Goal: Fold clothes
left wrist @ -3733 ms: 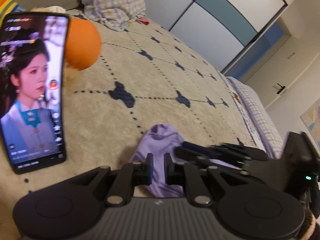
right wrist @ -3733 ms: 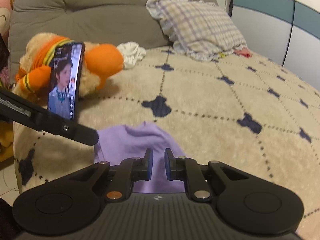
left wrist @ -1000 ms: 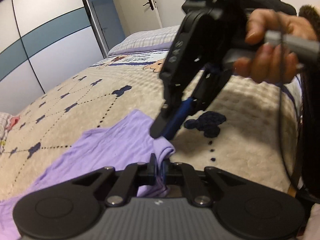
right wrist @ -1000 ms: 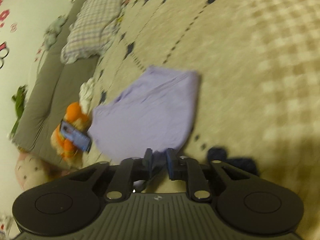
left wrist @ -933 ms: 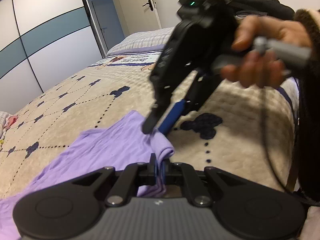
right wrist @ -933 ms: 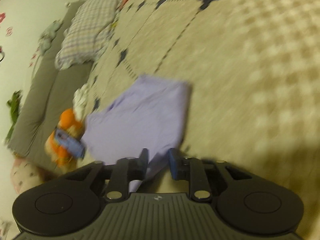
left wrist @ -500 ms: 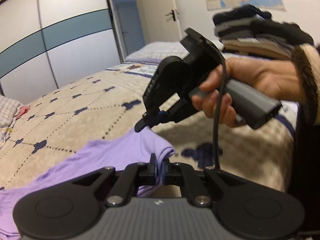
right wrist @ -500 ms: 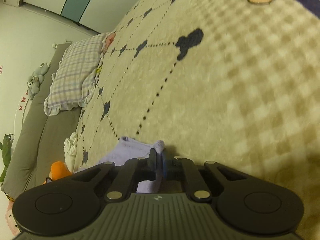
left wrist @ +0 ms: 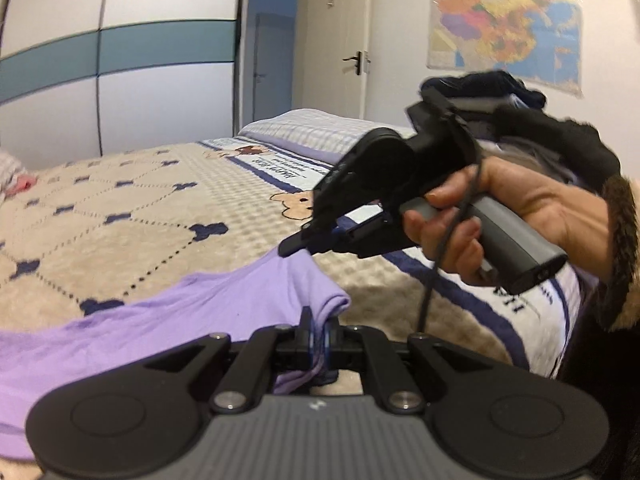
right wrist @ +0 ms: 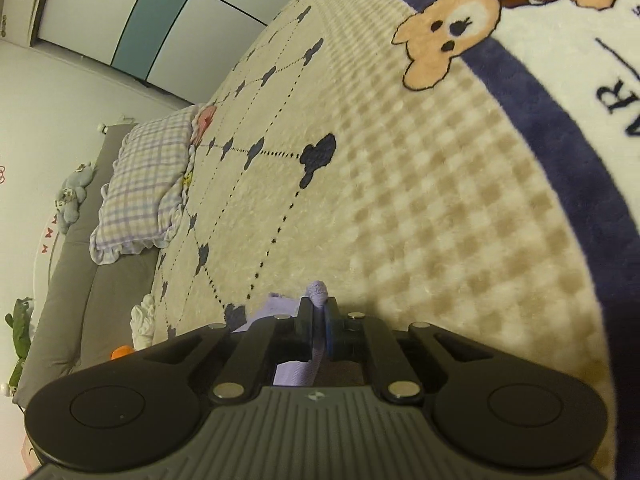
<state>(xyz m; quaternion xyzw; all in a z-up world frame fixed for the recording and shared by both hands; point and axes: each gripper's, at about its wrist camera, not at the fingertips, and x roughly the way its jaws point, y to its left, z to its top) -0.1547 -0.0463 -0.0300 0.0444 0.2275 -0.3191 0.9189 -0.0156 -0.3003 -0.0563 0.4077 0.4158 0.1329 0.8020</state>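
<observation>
A lilac garment (left wrist: 168, 320) lies stretched over the beige bed blanket (left wrist: 120, 216), its near edge lifted. My left gripper (left wrist: 318, 334) is shut on one bunched corner of that cloth. In the left wrist view a hand holds my right gripper (left wrist: 289, 249), whose tip pinches another corner of the garment a little farther off. The right wrist view shows that gripper (right wrist: 318, 326) shut, a small nub of the lilac garment (right wrist: 317, 291) sticking up between the pads and more cloth hanging below the fingers.
A plaid pillow (right wrist: 148, 184) and a grey headboard cushion (right wrist: 76, 280) lie at the bed's far end, with an orange plush toy (right wrist: 120, 351) and a white cloth (right wrist: 144, 320) near them. Folded dark clothes (left wrist: 492, 88) are stacked behind the hand. Wardrobe doors (left wrist: 120, 72) line the far side.
The right gripper closed on a corner of the lilac garment and pulled it up and away toward the foot of the bed. The left gripper kept its grip, rolled and rose slightly.
</observation>
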